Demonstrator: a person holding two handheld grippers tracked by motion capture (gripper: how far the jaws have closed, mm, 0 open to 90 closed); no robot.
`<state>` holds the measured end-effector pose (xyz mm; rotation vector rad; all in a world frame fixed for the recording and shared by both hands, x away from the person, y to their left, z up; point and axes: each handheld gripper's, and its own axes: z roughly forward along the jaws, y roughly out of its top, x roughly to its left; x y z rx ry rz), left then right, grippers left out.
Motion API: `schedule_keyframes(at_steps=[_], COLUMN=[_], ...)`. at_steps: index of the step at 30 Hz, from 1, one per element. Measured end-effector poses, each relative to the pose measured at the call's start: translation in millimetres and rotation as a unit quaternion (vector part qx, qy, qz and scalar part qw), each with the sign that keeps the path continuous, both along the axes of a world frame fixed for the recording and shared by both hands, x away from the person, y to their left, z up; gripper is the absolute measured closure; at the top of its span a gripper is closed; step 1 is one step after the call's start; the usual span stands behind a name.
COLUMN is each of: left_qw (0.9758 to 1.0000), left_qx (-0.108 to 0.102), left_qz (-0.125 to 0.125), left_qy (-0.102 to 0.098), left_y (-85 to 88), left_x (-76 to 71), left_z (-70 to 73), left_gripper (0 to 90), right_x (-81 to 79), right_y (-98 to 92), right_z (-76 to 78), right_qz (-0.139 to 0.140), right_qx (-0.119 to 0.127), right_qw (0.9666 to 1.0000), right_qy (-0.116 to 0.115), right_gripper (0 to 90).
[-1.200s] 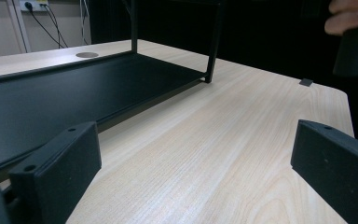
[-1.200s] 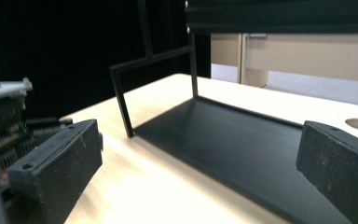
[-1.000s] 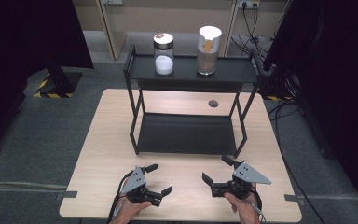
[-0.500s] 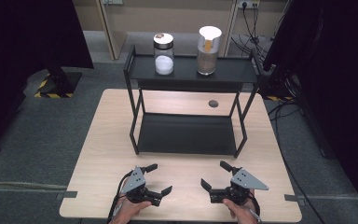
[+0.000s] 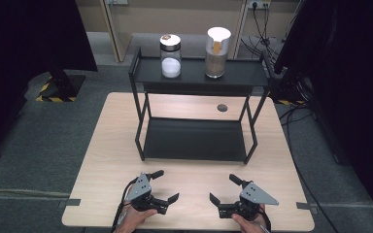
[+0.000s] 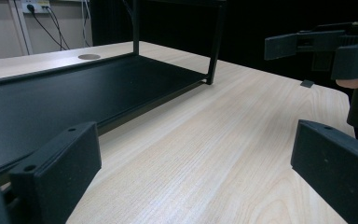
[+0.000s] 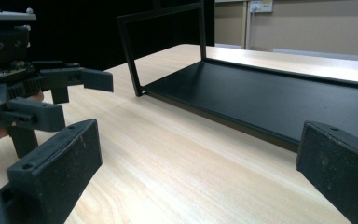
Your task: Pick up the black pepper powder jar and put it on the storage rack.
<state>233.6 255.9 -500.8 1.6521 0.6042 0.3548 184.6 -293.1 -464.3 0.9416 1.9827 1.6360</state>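
Two open claws, left claw, right claw, facing each other, empty

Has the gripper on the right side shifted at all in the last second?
Yes, slightly. The right gripper has slid a little toward the left gripper, away from the table's right edge, staying near its front edge.

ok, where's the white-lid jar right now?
In the high view the white-lid jar stands on the rack's top shelf, right of centre, beside the dark-lid jar on its left.
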Motion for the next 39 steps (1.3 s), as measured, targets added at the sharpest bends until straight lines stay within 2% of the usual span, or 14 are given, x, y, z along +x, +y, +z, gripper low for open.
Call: schedule_keyframes(at_steps=[39], left_qw=[1.0000], left_qx=[0.000], left_qz=[0.002], left_qy=[0.000], left_y=[0.2], left_x=[-0.3], left_z=[-0.6], left_gripper=[1.1], right_x=[0.1], right_y=[-1.7], right_z=[-2.2], right_qz=[-0.004], right_qx=[0.003], right_qw=[1.0000], right_qy=[0.005], right_gripper=[0.3])
